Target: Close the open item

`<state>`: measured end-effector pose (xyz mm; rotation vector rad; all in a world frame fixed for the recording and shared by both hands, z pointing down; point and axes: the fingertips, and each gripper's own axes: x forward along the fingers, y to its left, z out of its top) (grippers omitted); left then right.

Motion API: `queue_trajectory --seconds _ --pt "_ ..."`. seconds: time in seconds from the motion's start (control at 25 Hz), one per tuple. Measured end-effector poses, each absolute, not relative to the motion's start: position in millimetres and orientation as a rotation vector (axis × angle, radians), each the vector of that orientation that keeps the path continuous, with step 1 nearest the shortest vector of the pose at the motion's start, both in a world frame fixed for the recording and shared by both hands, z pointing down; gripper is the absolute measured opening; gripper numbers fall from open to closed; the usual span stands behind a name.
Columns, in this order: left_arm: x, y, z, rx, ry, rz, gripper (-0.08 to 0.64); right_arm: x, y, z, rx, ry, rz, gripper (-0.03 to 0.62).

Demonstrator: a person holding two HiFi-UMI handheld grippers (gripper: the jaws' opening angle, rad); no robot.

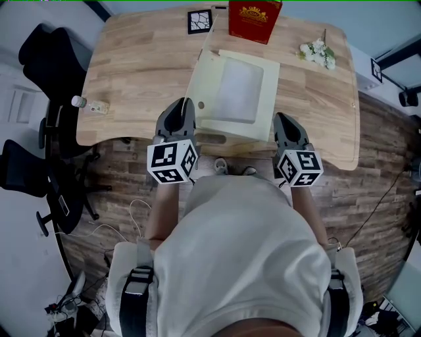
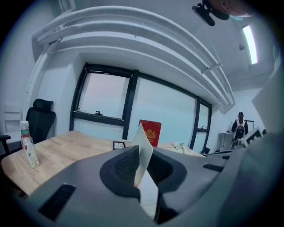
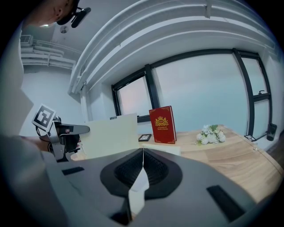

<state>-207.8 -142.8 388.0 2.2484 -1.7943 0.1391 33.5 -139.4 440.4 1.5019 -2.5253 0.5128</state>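
A flat cream box (image 1: 231, 99) with a pale window in its lid lies on the wooden table (image 1: 131, 72) in front of me, its lid (image 3: 111, 135) raised. My left gripper (image 1: 186, 105) is shut on the lid's left edge. In the left gripper view a cream card edge (image 2: 145, 153) stands pinched between the dark pads (image 2: 122, 166). My right gripper (image 1: 284, 121) is shut on the lid's right edge. In the right gripper view a thin cream sheet (image 3: 141, 179) runs between the closed jaws, and the left gripper (image 3: 62, 133) shows beyond the lid.
A red box (image 1: 254, 20) stands upright at the table's far edge beside a square marker card (image 1: 199, 21). White flowers (image 1: 317, 52) lie far right. A small bottle (image 1: 89, 104) lies near the table's left edge. Black office chairs (image 1: 52, 52) stand to the left.
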Motion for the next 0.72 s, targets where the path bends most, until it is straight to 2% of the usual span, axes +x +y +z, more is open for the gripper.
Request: queue_trajectory --seconds 0.72 --pt "-164.9 -135.1 391.6 2.289 -1.745 0.231 0.036 49.3 -136.9 440.4 1.494 -2.544 0.537 0.020"
